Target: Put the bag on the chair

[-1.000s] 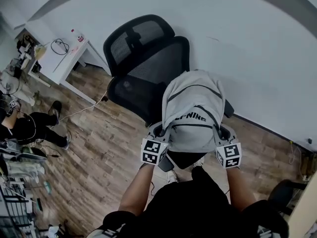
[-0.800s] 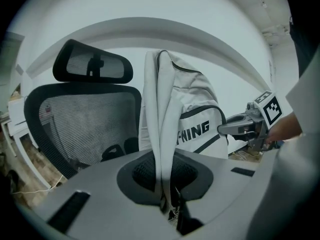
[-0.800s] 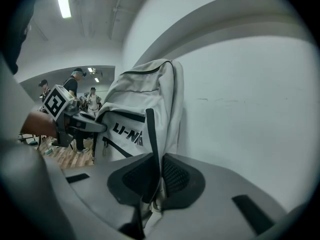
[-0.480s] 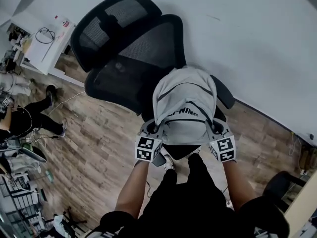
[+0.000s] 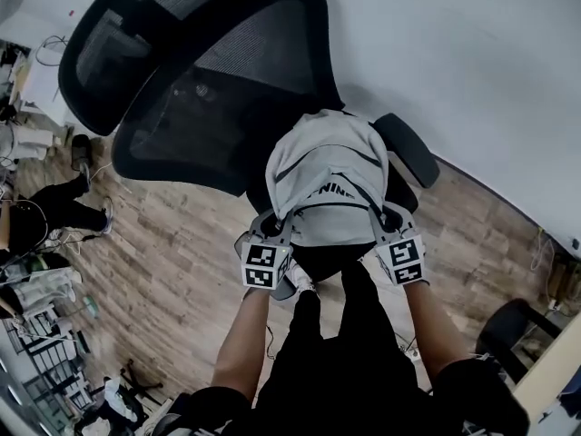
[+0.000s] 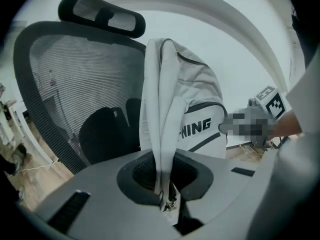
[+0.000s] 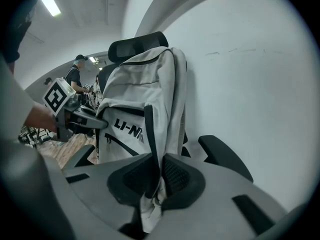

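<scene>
A white wall point(image 5: 472, 71) is seen behind the scene, and a wooden plank floor point(image 5: 172, 271) is spread below it. A black office chair point(image 5: 227, 89) with a mesh back is stood against the wall, with its headrest point(image 5: 136, 16) towards the upper left of the head view and one padded armrest point(image 5: 408, 148) showing on the right.

A light grey bag point(image 5: 327, 180) with black trim and black lettering is held upright over the chair's seat, in front of the mesh back and just beside the armrest. Whether its base is touching the seat cannot be told.

The bag is gripped from both sides. The left claw point(image 5: 272, 230) is closed narrow on a band of grey fabric at the bag's left side; in the left gripper view this band is seen pinched between the dark pads and drawn up towards the bag's top. The right claw point(image 5: 388, 225) is likewise closed narrow on a dark-edged band at the bag's right side. A marker cube is carried on each claw.
</scene>
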Motion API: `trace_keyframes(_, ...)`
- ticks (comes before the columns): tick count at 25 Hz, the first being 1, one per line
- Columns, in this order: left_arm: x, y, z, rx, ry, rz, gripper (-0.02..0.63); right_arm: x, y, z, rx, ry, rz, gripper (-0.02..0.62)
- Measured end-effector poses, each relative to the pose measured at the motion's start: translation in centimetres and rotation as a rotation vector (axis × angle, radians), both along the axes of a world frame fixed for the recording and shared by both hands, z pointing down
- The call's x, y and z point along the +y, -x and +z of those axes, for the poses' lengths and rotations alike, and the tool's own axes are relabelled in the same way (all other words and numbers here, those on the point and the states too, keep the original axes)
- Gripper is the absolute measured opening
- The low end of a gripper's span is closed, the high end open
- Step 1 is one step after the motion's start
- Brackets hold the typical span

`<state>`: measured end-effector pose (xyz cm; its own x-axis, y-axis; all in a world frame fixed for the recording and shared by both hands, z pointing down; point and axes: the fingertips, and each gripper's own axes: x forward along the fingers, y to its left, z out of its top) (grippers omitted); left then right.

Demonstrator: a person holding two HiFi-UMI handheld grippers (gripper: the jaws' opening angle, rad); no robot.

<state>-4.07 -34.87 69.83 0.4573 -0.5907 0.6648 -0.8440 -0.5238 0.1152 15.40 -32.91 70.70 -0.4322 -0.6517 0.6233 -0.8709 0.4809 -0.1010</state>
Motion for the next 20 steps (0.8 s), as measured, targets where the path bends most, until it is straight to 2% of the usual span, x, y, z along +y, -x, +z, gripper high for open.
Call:
trace_keyframes(11,-0.8,-0.6,4.5,-0.006,0.039,-0.007,0.049,-1.9,-1.0,4.9,0.053,0.046,-0.078,0.054)
trace_keyframes(20,-1.2,-0.7,5.9,-0.024,0.051,-0.011,0.052,-2.6,-0.6,5.7,0.047,0.039,-0.096,0.067)
